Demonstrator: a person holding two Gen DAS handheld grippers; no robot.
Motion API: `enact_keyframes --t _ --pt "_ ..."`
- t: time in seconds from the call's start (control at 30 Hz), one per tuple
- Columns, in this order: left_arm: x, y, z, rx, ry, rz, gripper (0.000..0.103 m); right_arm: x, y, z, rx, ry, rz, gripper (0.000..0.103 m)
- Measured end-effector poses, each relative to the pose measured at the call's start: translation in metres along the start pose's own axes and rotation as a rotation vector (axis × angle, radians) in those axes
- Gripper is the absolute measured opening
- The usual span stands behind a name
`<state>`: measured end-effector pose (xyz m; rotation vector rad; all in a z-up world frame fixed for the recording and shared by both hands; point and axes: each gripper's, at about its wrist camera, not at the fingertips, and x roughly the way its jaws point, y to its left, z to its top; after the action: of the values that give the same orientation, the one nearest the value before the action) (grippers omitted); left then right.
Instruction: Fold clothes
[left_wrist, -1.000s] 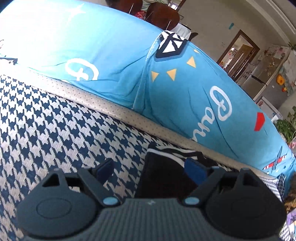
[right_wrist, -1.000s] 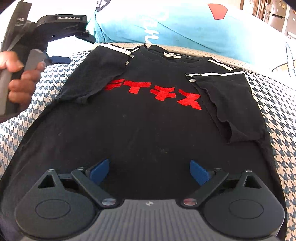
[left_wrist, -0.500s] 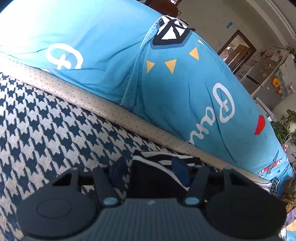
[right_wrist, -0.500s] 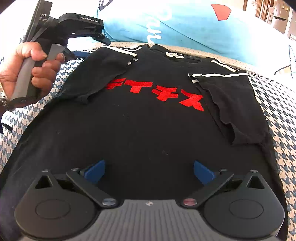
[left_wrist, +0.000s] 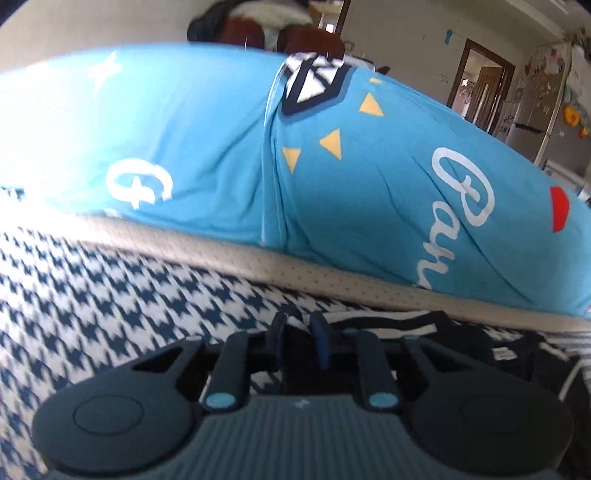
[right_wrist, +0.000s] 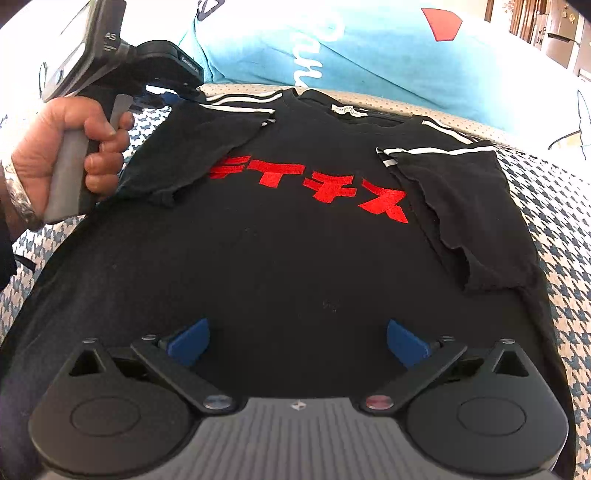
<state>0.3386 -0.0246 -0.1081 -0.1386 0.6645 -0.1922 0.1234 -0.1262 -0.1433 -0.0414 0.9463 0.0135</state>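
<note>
A black T-shirt with red lettering across the chest lies flat, front up, on a houndstooth-patterned cover, its collar toward 12 o'clock in the right wrist view and both short sleeves folded inward over the body. The right gripper hangs over the lower part of the shirt with its blue-padded fingers spread wide apart and nothing between them. At about 10 o'clock in that view a hand clasps the grey handle of the left gripper, whose tip sits at the shirt's shoulder corner by the white stripes. From the left wrist camera, the left gripper's fingers are drawn close together with only a narrow gap, right at the striped shoulder edge of the shirt (the frame is blurred here, so whether cloth is pinched between them cannot be told). Beyond the shirt, toward 12 o'clock, a beige padded edge borders the cover, and behind it lies a bright blue cushion with white script and yellow triangles.
</note>
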Motion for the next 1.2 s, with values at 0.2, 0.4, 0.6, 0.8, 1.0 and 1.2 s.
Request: enact_keyframes --t 0.2,0.4,0.6,0.8,1.0,1.2 --pt "0.003 -0.005 -0.001 0.032 -0.028 0.066 0.016 0.002 -0.001 0.001 0.002 -0.001 0.001 0.103" --pt "-0.005 0.001 -0.001 -0.001 -0.018 0.043 0.023 0.002 -0.002 0.0 -0.001 0.0 0.003 0.103" --pt "-0.027 -0.004 0.005 0.0 -0.022 0.027 0.04 0.002 -0.001 0.003 0.002 0.009 0.005 0.103" --pt "-0.051 -0.009 0.001 0.031 0.014 0.025 0.059 0.002 -0.001 0.003 0.006 0.009 0.003 0.103" --pt "-0.08 -0.005 -0.021 0.062 0.075 0.057 0.08 0.0 -0.001 0.0 0.021 0.004 -0.001 0.103" --pt "-0.1 -0.003 -0.044 0.07 0.14 0.077 0.082 -0.002 -0.002 -0.006 0.024 -0.027 -0.01 0.103"
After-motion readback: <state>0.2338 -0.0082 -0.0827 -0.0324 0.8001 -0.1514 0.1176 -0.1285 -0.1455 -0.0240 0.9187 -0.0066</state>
